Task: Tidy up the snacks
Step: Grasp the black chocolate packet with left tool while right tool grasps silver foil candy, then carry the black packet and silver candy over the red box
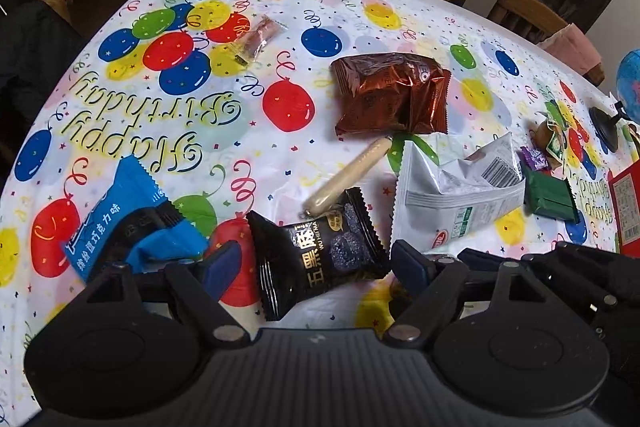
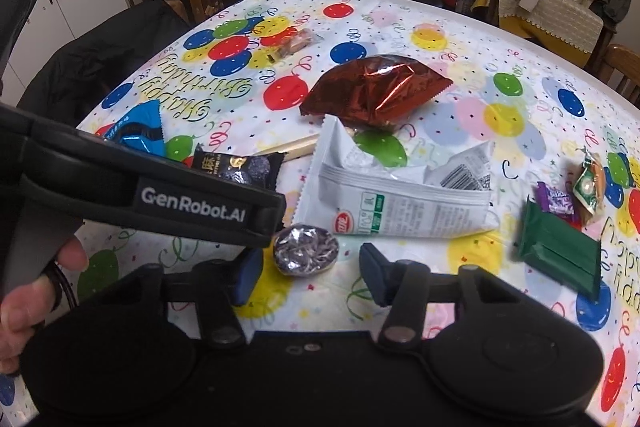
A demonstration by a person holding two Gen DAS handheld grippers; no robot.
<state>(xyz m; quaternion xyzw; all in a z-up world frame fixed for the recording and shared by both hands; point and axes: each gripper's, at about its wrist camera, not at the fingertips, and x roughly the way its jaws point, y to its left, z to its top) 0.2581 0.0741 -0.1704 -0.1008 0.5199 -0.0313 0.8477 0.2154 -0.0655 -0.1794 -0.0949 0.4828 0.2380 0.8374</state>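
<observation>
Snacks lie scattered on a balloon-print tablecloth (image 1: 280,7). My left gripper (image 1: 316,267) stands open around a black snack packet (image 1: 320,255) with gold lettering; its blue pads sit just beside the packet's edges. In the right wrist view the left gripper's body (image 2: 192,205) crosses the left side, with a hand (image 2: 24,291) holding it. My right gripper (image 2: 310,253) is open, and a round silver foil candy (image 2: 306,253) lies on the cloth between its fingertips, with gaps on both sides.
A blue packet (image 1: 132,211) lies left of the black one, and a tan sausage stick (image 1: 348,179) behind it. A brown foil bag (image 2: 376,91), white pouch (image 2: 400,199), green packet (image 2: 560,259), purple candy (image 2: 556,199) and clear-wrapped snack (image 1: 256,39) lie around. A red box (image 1: 628,211) sits at the right edge.
</observation>
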